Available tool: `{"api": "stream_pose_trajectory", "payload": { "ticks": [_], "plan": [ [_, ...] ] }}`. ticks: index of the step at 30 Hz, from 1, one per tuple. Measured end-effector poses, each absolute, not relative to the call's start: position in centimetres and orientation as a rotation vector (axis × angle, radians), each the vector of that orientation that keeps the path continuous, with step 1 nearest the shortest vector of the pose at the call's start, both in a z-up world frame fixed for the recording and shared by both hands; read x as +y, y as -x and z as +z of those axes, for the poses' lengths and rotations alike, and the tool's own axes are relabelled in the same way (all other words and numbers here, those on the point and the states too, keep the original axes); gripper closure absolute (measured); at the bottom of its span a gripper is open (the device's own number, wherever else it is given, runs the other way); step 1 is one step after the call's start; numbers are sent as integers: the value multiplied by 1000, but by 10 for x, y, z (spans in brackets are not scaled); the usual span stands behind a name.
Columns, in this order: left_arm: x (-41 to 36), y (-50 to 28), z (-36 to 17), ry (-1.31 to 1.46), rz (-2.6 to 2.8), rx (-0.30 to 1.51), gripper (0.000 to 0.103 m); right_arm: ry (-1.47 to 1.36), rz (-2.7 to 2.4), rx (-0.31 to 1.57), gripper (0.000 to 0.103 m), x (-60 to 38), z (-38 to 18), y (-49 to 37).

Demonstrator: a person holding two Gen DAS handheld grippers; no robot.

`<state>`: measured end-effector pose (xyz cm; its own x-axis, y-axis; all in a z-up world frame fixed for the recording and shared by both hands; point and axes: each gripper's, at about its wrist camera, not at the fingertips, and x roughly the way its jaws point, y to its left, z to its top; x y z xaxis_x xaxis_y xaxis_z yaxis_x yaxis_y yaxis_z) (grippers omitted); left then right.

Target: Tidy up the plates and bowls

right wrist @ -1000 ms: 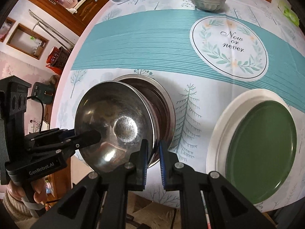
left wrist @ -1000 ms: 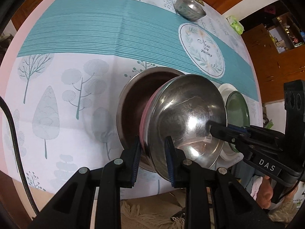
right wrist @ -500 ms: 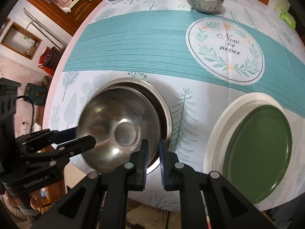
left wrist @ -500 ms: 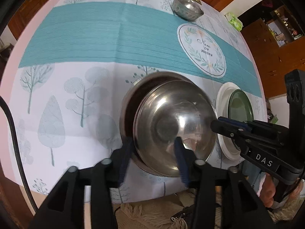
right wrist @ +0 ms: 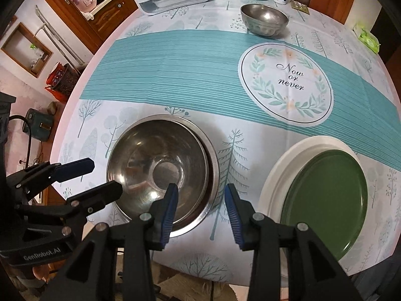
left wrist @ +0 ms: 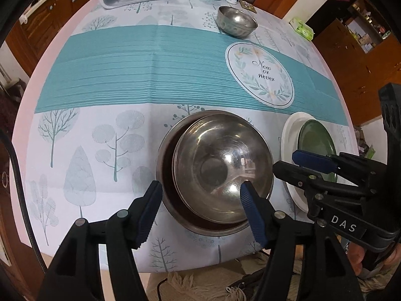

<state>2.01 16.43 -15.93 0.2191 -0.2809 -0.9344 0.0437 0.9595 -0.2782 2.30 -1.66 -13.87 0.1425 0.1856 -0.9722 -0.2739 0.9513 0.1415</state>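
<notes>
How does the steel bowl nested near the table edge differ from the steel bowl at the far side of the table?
The nested steel bowl sits inside a larger steel basin; the far steel bowl stands alone on the tablecloth. The nested bowl looks wider and shallower, with smooth walls; the far bowl looks smaller and deeper, with an embossed pattern outside. Open gripper jaws flank the nested bowl; none are near the far one. Both are upright, shiny and empty.

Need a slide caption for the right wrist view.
Right hand-held gripper, jaws just opened, above steel bowl nested in larger bowl; green plate alongside.
</notes>
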Motion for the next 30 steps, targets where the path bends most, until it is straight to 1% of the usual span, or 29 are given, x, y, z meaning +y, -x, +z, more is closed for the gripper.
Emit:
{"api": "stream_pose_trajectory", "payload": {
  "ticks": [4, 14, 18, 21, 22, 27, 29, 30],
  "plan": [
    [162, -20, -156, 198, -223, 1323, 36, 76, 336, 1389, 64, -16, -138, -20],
    [158, -22, -150, 163, -216, 1305, 35, 75, 336, 1383, 64, -17, -136, -20],
    [158, -29, -145, 133, -207, 1290, 32, 66, 325, 1376, 64, -20, -135, -23],
    [161, -44, -135, 122, -194, 1270, 31, 74, 314, 1365, 64, -22, -132, -30],
    [163, -49, -131, 129, -194, 1265, 29, 83, 311, 1357, 64, -23, -129, -33],
    [170, -90, -100, 91, -196, 1196, 27, 131, 270, 1283, 64, -29, -105, -62],
    [171, -113, -86, 52, -200, 1161, 24, 123, 251, 1260, 64, -36, -92, -80],
    [171, -121, -80, 42, -204, 1151, 19, 112, 244, 1255, 64, -39, -88, -88]
  ]
}}
